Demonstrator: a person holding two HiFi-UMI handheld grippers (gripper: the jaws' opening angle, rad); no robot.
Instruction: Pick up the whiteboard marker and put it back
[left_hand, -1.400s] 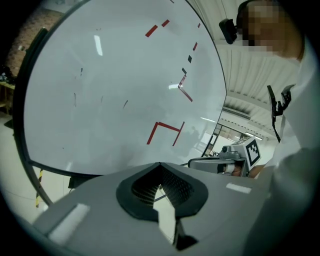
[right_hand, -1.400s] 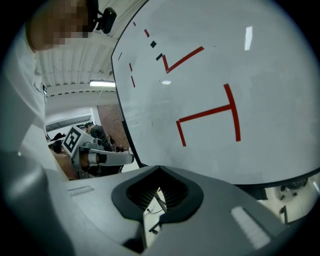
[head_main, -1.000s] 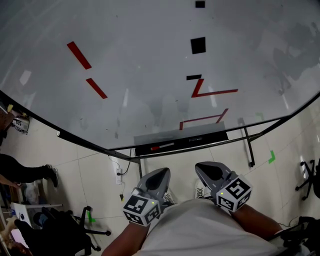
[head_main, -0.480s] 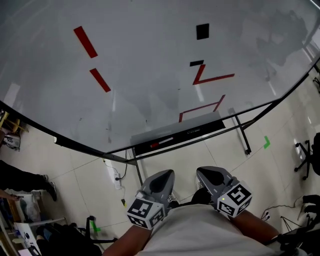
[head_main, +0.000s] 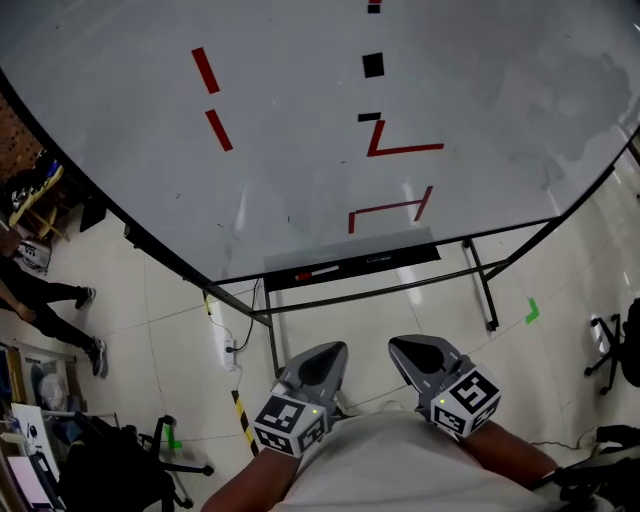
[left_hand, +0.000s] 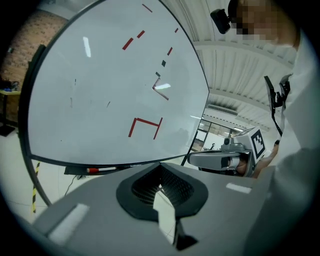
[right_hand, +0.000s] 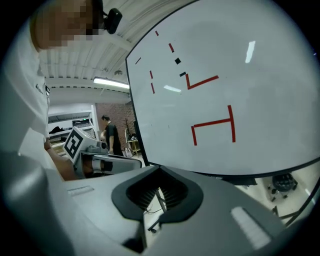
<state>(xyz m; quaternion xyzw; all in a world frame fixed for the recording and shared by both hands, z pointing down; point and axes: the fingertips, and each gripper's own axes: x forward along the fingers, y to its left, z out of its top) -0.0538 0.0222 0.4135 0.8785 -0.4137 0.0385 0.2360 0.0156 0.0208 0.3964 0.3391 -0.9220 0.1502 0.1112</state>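
Observation:
The whiteboard marker, white with a red cap, lies flat in the dark tray under the bottom edge of the whiteboard. In the left gripper view the marker shows at the lower left, well beyond the jaws. My left gripper and right gripper are held close to my body, side by side, well short of the tray. Both are shut with nothing in them. The left gripper sees the right gripper beside it. The right gripper sees the left gripper.
The board carries red lines and black squares. Its metal stand legs reach onto the tiled floor. A power strip and cable lie under the board's left part. A person and an office chair are at the left.
The head view has swung, so the board and tray now sit more to the right and upward in view. Both grippers stay held close to my body, still shut.

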